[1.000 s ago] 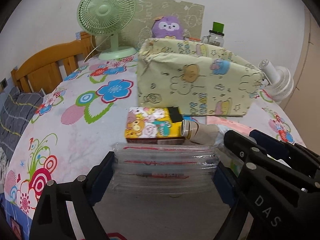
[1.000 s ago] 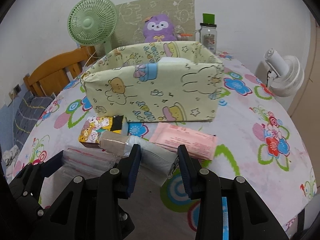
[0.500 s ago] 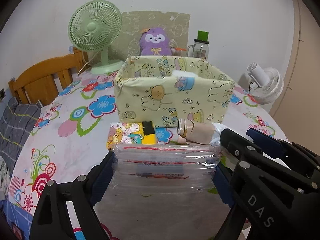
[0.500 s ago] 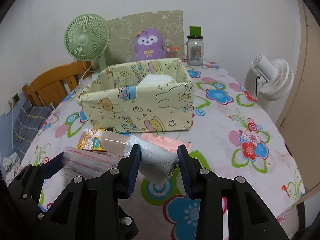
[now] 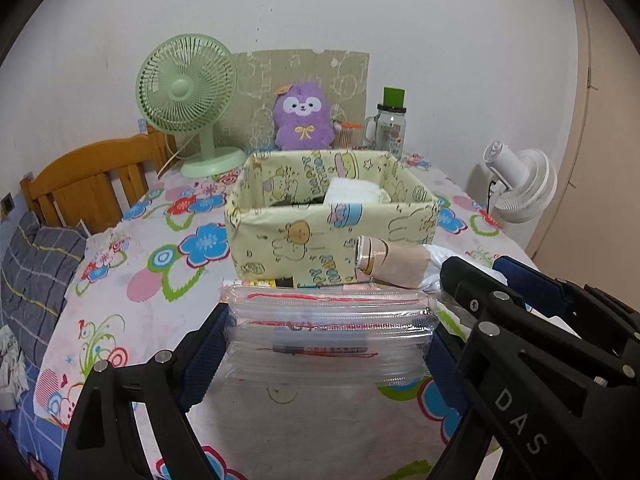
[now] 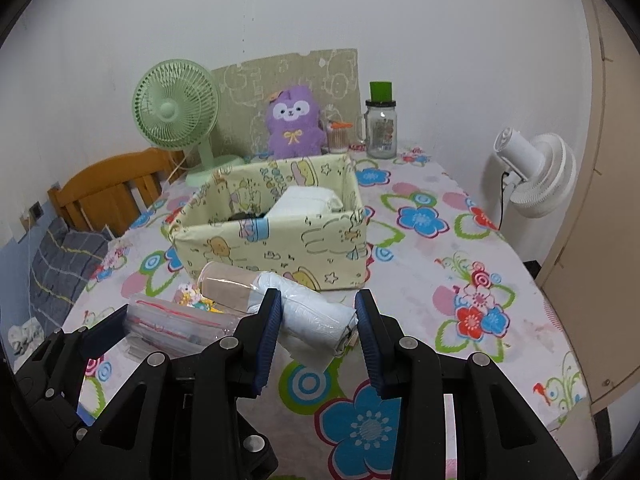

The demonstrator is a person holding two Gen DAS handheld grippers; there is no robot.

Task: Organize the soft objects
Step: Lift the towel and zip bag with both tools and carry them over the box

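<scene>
The fabric box stands on the flowered table, and everything else is placed around it. Behind it sit a green fan, a purple plush toy and a glass jar; a white fan stands off to its right, a wooden chair to its left. Inside the box lies a white packet beside something dark that is too hidden to name. In front of the box, a cartoon-printed packet is mostly covered by the things held above it.

The left claw grips a stack of clear zip bags just in front of the box. The right claw grips a pale blue roll, whose beige end points toward the box's front wall.
</scene>
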